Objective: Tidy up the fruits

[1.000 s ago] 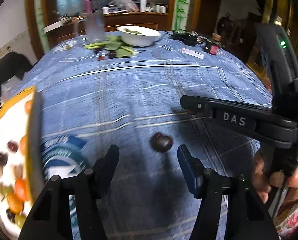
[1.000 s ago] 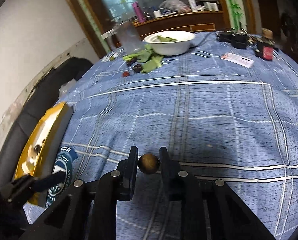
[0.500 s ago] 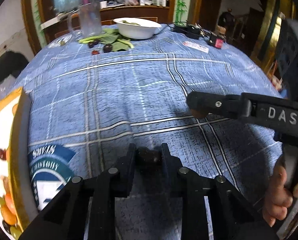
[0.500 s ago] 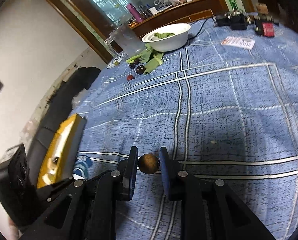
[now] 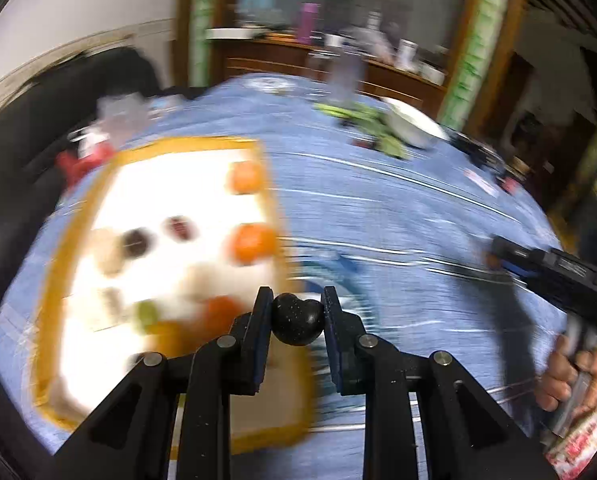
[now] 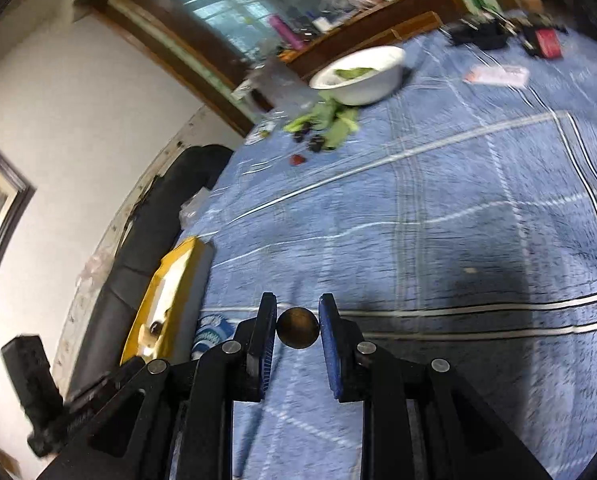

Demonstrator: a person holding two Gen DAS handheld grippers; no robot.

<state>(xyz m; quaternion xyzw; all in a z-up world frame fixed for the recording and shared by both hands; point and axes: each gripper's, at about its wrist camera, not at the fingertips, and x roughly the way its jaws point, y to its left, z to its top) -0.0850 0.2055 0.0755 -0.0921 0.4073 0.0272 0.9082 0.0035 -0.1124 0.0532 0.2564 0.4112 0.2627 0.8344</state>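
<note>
Left hand-held gripper [image 5: 297, 312] clamps a dark plum [image 5: 298, 319] between its fingertips, above the near edge of the yellow-rimmed tray [image 5: 78, 216]. Right hand-held gripper [image 6: 297, 322] pinches a small brown fruit [image 6: 297, 327], held over the blue checked tabletop [image 6: 458, 208].

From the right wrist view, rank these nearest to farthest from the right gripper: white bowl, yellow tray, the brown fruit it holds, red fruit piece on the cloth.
1. Brown fruit, clamped in the right gripper.
2. Yellow tray, lower left at the table edge.
3. Red fruit piece, mid-table, upper left of centre.
4. White bowl, far end, beyond the green leaves.
</note>
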